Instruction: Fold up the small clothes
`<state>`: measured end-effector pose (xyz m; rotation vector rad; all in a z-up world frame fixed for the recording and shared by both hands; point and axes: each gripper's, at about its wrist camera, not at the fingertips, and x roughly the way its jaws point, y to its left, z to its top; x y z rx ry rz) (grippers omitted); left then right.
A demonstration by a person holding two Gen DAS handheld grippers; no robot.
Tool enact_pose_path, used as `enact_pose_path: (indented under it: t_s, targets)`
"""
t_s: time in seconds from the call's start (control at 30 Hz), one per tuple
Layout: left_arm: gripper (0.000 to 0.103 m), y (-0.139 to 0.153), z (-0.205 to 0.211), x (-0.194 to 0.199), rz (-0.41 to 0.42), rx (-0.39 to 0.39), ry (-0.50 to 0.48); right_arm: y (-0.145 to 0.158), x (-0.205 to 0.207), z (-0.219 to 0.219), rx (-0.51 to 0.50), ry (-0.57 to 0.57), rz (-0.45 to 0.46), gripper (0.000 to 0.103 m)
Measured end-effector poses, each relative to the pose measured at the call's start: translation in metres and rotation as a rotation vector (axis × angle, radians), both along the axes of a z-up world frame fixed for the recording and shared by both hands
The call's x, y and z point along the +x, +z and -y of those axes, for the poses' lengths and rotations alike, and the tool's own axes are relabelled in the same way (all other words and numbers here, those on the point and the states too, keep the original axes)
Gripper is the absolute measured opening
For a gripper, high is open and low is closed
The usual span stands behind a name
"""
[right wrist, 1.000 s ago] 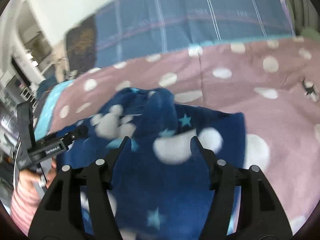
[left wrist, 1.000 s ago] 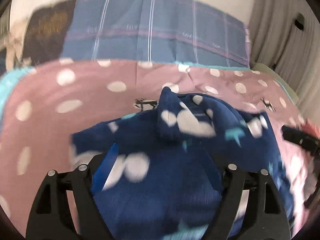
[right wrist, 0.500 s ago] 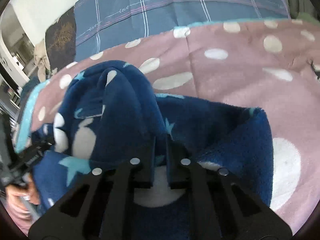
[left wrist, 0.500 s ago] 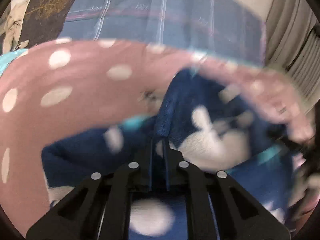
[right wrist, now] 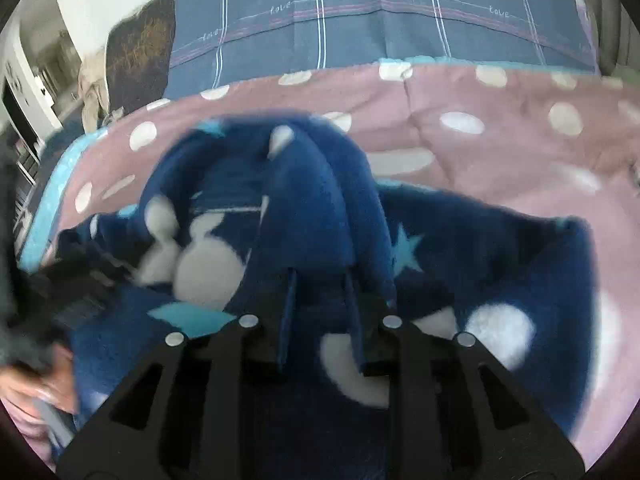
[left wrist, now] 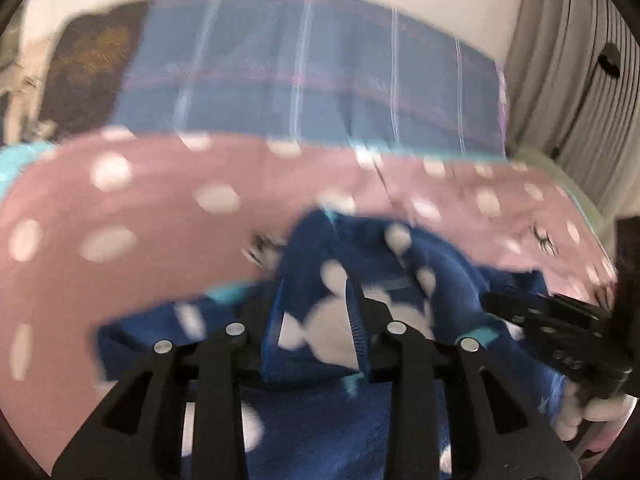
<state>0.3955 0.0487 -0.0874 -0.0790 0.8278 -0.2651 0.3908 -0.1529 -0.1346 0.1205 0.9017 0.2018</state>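
Pale wall and a ribbed grey curtain (left wrist: 576, 80) close off the scene behind a bed. Across the bed lies a dusty-pink bedspread (left wrist: 132, 248) with white polka dots, small deer prints and a turquoise border; it carries everything else. Along its far edge stands a big blue plaid pillow (right wrist: 380, 20) crossed by white and pink lines, with the word "love" stitched along one stripe. At the pillow's left end leans a dark brown cushion (right wrist: 138, 52) with a gold pattern.

On the near half of the bedspread sits the dark blue fleece garment (right wrist: 500, 248), printed with white blobs and turquoise stars. Its lower part lies flat on the bedspread, reaching toward the near edge, while a fold of it is raised into a hump in the middle. A narrow band like a label shows inside the raised part, too blurred to read.

The left gripper (left wrist: 316, 320) has its jaws partly spread, with raised fleece sitting between the blue-lined fingers (left wrist: 356, 328); motion blur keeps me from telling whether they press the cloth. The right gripper (right wrist: 320, 320) has its jaws drawn fairly close, and a thick ridge of the same fleece runs down between them; whether the pads bite is not clear.

In each wrist view the other black gripper appears at the side, held in a hand (left wrist: 600, 412), with a pink striped sleeve (right wrist: 24, 424) showing at the lower left corner of the right wrist view.
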Motion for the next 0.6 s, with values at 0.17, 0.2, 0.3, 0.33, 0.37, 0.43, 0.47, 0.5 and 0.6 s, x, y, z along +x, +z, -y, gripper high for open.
enact_pose_path:
  t_s: [0.17, 0.2, 0.3, 0.33, 0.37, 0.43, 0.47, 0.5, 0.6]
  targets:
    - [0.033, -0.041, 0.018, 0.009, -0.044, 0.098, 0.007, 0.002, -0.005, -0.012, -0.083, 0.005, 0.023, 0.025]
    - [0.033, -0.041, 0.018, 0.009, -0.042, 0.101, 0.007, 0.007, -0.008, -0.008, -0.070, 0.007, 0.028, 0.025]
    - [0.034, -0.033, 0.016, 0.003, -0.041, 0.091, 0.013, 0.034, -0.047, 0.011, -0.028, -0.004, 0.079, 0.024]
    - [0.035, -0.025, 0.012, -0.004, -0.033, 0.092, 0.022, 0.045, -0.071, 0.019, -0.010, 0.024, 0.104, 0.024]
    - [0.040, -0.014, 0.009, -0.017, -0.027, 0.100, 0.040, 0.051, -0.091, 0.025, 0.005, 0.051, 0.123, 0.024]
    - [0.058, 0.010, -0.002, -0.050, 0.019, 0.113, 0.060, 0.060, -0.149, 0.041, 0.032, 0.103, 0.151, 0.027]
    - [0.063, 0.023, -0.008, -0.079, 0.060, 0.099, 0.037, 0.060, -0.175, 0.047, 0.041, 0.122, 0.143, 0.028]
    - [0.068, 0.031, -0.016, -0.101, 0.088, 0.085, 0.009, 0.057, -0.211, 0.052, 0.054, 0.140, 0.123, 0.029]
    - [0.072, 0.040, -0.039, -0.186, 0.130, 0.084, -0.064, 0.050, -0.282, 0.047, 0.134, 0.228, 0.083, 0.030]
